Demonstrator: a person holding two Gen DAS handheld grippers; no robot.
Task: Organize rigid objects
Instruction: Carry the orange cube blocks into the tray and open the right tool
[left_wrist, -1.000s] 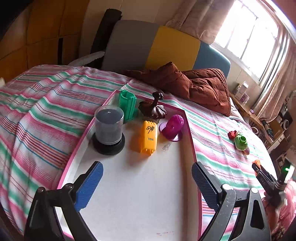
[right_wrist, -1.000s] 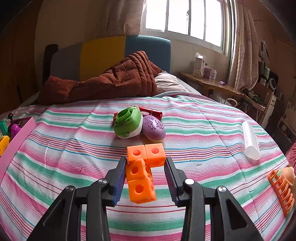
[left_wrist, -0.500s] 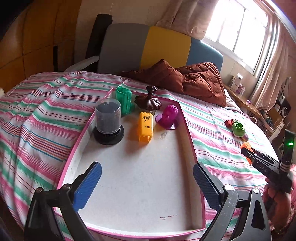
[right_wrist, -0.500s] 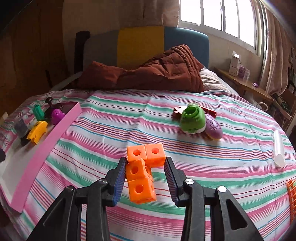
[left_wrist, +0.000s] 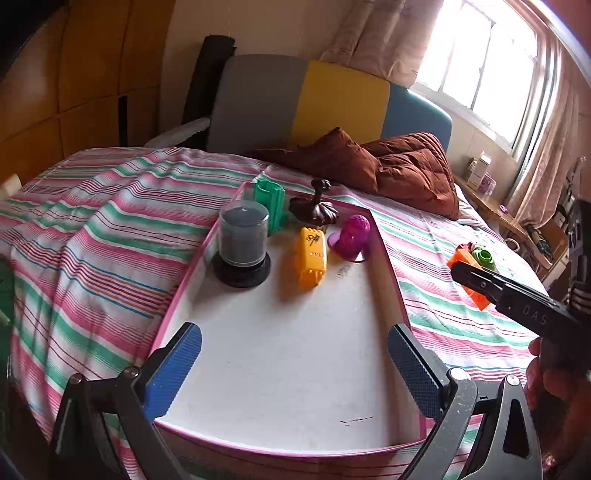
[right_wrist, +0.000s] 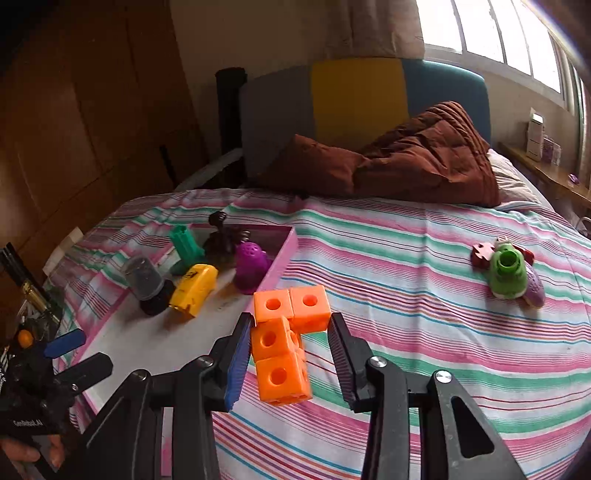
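Note:
My right gripper (right_wrist: 290, 350) is shut on an orange block cluster (right_wrist: 286, 339) and holds it above the striped bed, just right of the pink-rimmed white tray (right_wrist: 284, 254). In the left wrist view the same blocks (left_wrist: 467, 280) show right of the tray (left_wrist: 397, 295). My left gripper (left_wrist: 293, 363) is open and empty over the tray's near end. At the tray's far end stand a disc case (left_wrist: 242, 247), a yellow toy (left_wrist: 312, 254), a green piece (left_wrist: 271, 203), a dark ornament (left_wrist: 314, 210) and a purple toy (left_wrist: 351, 236).
A green toy (right_wrist: 508, 273), a purple oval (right_wrist: 533, 291) and a red piece (right_wrist: 480, 254) lie on the bed to the right. A brown quilt (right_wrist: 406, 162) lies against the headboard. A bedside shelf (left_wrist: 498, 214) runs under the window.
My right gripper has swung left with the orange blocks, from mid-bed to beside the tray's right rim. My left gripper has drawn back a little toward the tray's near end.

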